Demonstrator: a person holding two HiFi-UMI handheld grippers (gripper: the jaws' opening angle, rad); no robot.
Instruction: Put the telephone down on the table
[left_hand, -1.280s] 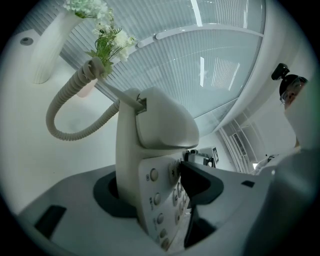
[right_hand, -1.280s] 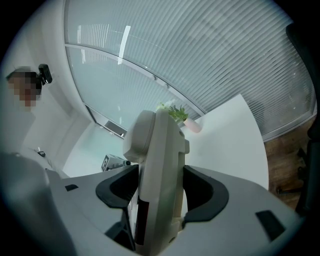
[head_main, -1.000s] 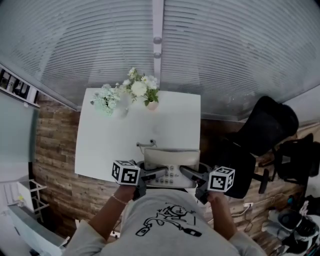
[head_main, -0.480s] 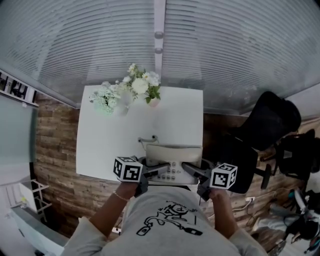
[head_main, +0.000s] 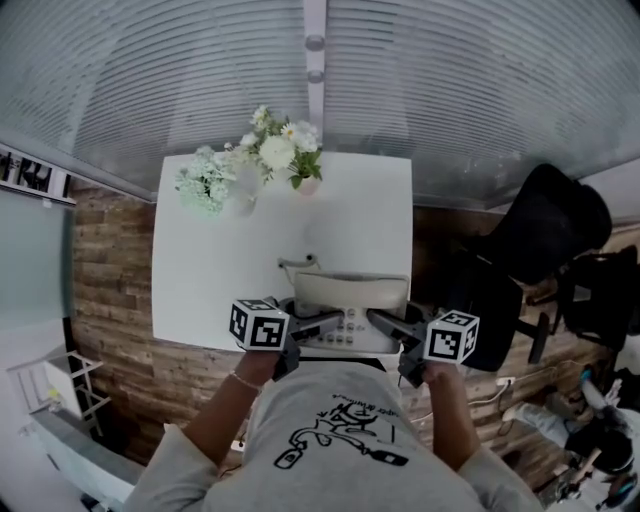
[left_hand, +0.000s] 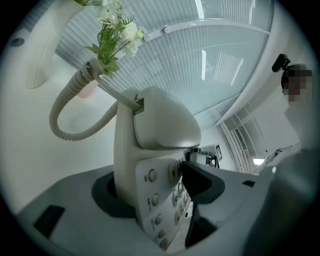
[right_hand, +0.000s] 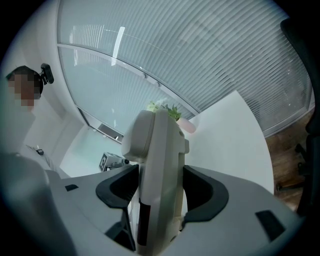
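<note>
A cream desk telephone (head_main: 345, 310) with its handset on top hangs over the near edge of the white table (head_main: 220, 270), held from both sides. My left gripper (head_main: 322, 326) is shut on its left side, and in the left gripper view the jaws clamp the keypad base of the telephone (left_hand: 155, 135). My right gripper (head_main: 383, 322) is shut on the right side. In the right gripper view the telephone (right_hand: 157, 170) stands edge-on between the dark pads (right_hand: 205, 192). The coiled cord (left_hand: 75, 105) trails onto the table.
Two flower bunches, white (head_main: 280, 160) and pale green (head_main: 205, 185), stand at the table's far edge below the window blinds. A black office chair (head_main: 540, 240) is to the right of the table. Wood-patterned floor (head_main: 110, 290) lies to the left.
Both grippers have sunk a little with the telephone still clamped between them, staying over the table's near edge. The grip looks the same.
</note>
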